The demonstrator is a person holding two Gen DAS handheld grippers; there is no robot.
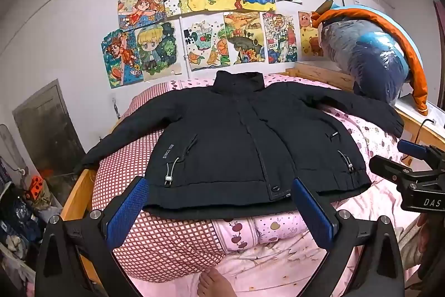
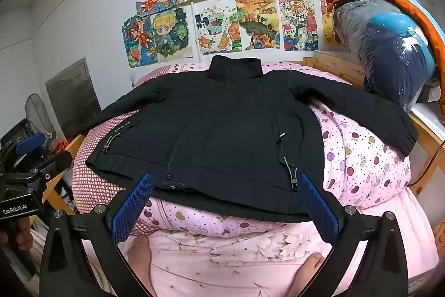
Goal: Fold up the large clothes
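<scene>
Bed [image 1: 361, 202] w/ black jacket [image 1: 239, 146] spread flat, sleeves out, both hand-held grippers open.

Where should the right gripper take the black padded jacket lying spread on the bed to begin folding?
Probably the cuff end of the black padded jacket's outstretched sleeve on the right, coming in from the outer side. The sleeve lies flat with its end overhanging the pink quilt, so a finger could slip under. The right gripper is open and empty.
</scene>
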